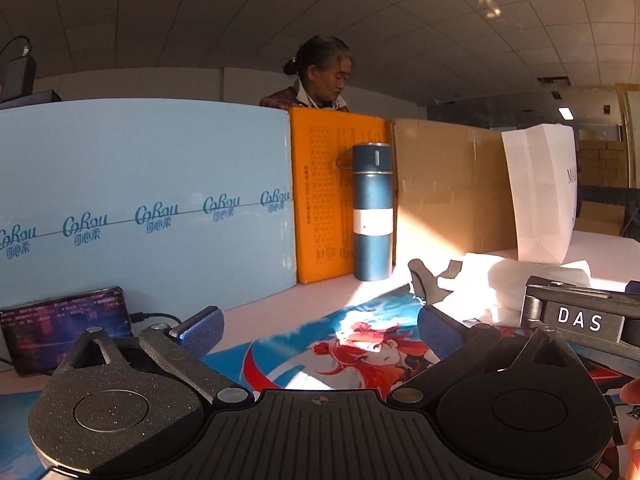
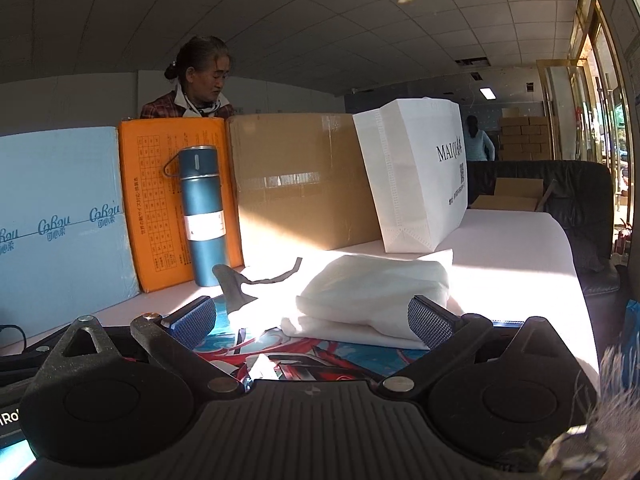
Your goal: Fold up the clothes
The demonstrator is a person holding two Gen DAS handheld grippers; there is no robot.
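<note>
A folded white garment (image 2: 372, 296) lies on the table in bright sunlight, with a dark collar or strap (image 2: 240, 280) at its left end; it also shows in the left wrist view (image 1: 504, 280). It rests partly on a mat with a red-haired cartoon print (image 1: 360, 352), which also shows in the right wrist view (image 2: 320, 356). My left gripper (image 1: 320, 328) is open and empty, low over the mat. My right gripper (image 2: 312, 320) is open and empty, just short of the garment's near edge. The right gripper's body, marked DAS (image 1: 580, 318), shows at the right of the left wrist view.
A blue flask (image 1: 372, 212) stands against an orange box (image 1: 320, 200). A light blue box (image 1: 140, 200), a brown carton (image 2: 300, 184) and a white bag (image 2: 416, 172) line the back. A phone (image 1: 64, 328) lies at left. A person (image 1: 320, 76) stands behind. The table's right edge (image 2: 576, 264) borders a dark sofa.
</note>
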